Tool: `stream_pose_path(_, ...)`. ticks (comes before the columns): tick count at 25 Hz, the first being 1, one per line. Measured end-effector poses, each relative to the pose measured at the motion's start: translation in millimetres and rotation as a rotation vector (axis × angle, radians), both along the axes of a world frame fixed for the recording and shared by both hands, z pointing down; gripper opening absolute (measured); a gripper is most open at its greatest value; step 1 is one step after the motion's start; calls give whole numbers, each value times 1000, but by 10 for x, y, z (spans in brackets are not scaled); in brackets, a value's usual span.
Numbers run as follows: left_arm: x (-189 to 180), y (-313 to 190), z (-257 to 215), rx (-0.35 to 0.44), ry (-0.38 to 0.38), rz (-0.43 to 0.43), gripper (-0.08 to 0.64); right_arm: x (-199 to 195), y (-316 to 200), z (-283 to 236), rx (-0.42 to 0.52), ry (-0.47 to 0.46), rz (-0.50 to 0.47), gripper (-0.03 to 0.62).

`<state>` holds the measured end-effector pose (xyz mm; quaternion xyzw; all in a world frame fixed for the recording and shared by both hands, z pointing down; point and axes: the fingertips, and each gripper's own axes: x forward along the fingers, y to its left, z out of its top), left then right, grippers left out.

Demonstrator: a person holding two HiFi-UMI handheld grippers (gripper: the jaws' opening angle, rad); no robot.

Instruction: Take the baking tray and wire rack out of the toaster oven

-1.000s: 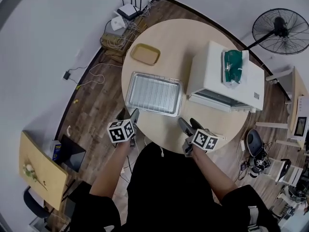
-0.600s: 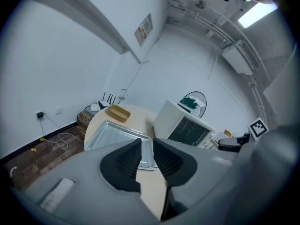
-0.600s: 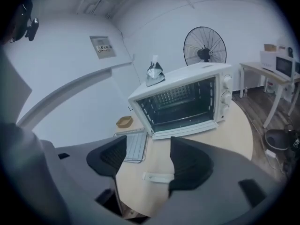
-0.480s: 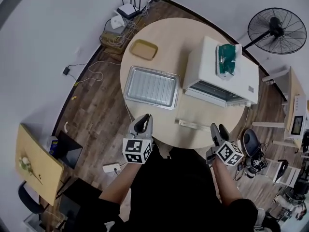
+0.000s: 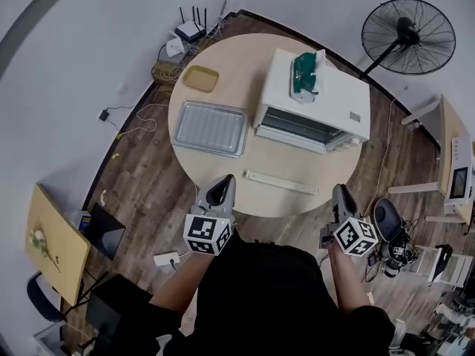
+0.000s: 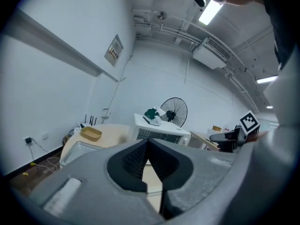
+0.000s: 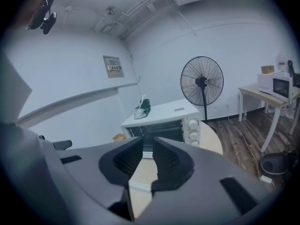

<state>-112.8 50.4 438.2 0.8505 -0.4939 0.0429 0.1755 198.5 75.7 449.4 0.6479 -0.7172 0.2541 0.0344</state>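
Note:
The baking tray (image 5: 210,127) with the wire rack in it lies on the left part of the round table (image 5: 245,58); the left gripper view shows the tray (image 6: 75,150) low at the left. The white toaster oven (image 5: 315,95) stands beside it, its front toward me. My left gripper (image 5: 220,186) hangs off the table's near edge, just closed and shut on nothing (image 6: 147,142). Just as far back, my right gripper (image 5: 341,193) has been closing too; a narrow gap with nothing in it remains between its jaws (image 7: 147,143).
A green iron (image 5: 304,73) sits on top of the oven. A yellow dish (image 5: 201,78) lies at the table's far left, and a pale long strip (image 5: 282,182) near its front edge. A standing fan (image 5: 407,34) is at the back right, and cables and a router (image 5: 189,30) are on the floor.
Both grippers have pulled back from the table's near edge toward the person and risen. Both sets of jaws, wide open a second ago, have closed.

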Motion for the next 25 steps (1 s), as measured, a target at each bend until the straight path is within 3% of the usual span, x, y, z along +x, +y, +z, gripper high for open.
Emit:
stream_pose_path(3,502,348,25,-7,-14,9,18,447,308,31,8,-21,-7,3)
stream_pose_path(6,935,704,43,10,-55,-12,18,792,598,70,37,-44,-47,2)
stream_pose_path(10,1265,1128,29,16,-82,-101,18,1078,939,136,65,8,-122,3)
stream_pose_path(13,1387,1434,-60,21,-113,-163,18,1182,1096,106,92,35,-187,5)
stream_pose_path(17,1481,1765,-185,48,-152,-179,18,1295,1252,-80,126,57,-220,5)
stream_pose_path(25,1460,1955,-347,127,-145,-201,18,1285,1572,-539,257,132,-240,5)
